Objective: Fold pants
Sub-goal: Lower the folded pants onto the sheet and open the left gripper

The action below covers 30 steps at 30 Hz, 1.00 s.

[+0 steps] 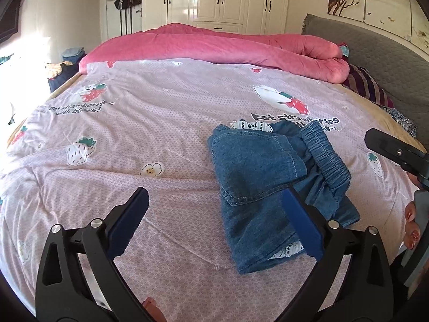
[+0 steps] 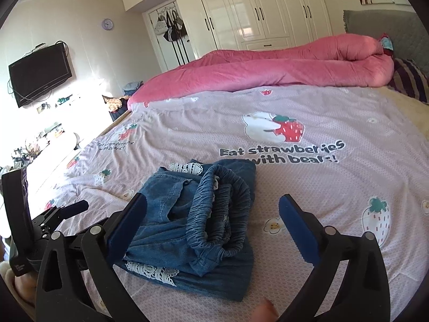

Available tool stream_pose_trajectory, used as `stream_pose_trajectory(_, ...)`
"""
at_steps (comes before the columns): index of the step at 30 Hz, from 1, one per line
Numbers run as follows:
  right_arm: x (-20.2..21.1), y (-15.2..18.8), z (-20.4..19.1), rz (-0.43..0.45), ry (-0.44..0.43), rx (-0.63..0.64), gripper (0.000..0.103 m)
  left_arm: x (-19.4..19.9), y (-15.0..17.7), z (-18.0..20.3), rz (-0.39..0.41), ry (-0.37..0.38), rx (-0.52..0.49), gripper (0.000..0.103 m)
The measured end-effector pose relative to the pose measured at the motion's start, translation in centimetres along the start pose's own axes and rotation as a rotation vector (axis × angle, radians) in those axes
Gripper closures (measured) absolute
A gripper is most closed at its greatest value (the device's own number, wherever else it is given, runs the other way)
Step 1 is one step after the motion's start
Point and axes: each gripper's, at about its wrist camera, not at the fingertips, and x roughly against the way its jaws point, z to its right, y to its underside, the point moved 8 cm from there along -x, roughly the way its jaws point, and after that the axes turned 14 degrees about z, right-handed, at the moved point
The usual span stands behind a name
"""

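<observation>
Small blue denim pants with an elastic waistband and white lace trim lie folded into a compact bundle on the pink strawberry-print bedspread. My left gripper is open and empty; its right finger hangs over the bundle's near edge. In the right wrist view the pants lie between the fingers of my open, empty right gripper, waistband on top. The right gripper also shows at the right edge of the left wrist view, and the left gripper at the left edge of the right wrist view.
A rolled pink duvet lies along the far side of the bed. A grey headboard and striped pillow are at the right. White wardrobes stand behind; a wall TV is at the left.
</observation>
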Motion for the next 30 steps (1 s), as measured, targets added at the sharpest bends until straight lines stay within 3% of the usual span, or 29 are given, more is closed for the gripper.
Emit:
stream_pose_trajectory(14,2.4,-0.3,-0.2,0.055,0.027,0.079,0.005,1.2,0.4,-0.3,-0.001,-0.024,-0.001,0.010)
stream_pose_trajectory(23,3.7,-0.2,0.1,0.078,0.034,0.075,0.005,2.3,0.0,-0.7,0.036,-0.055,0.013,0.010)
stream_pose_trajectory(30,4.1,0.1,-0.1,0.074,0.032,0.073,0.005,2.7,0.9,-0.1,0.023,-0.043,0.021,0.010)
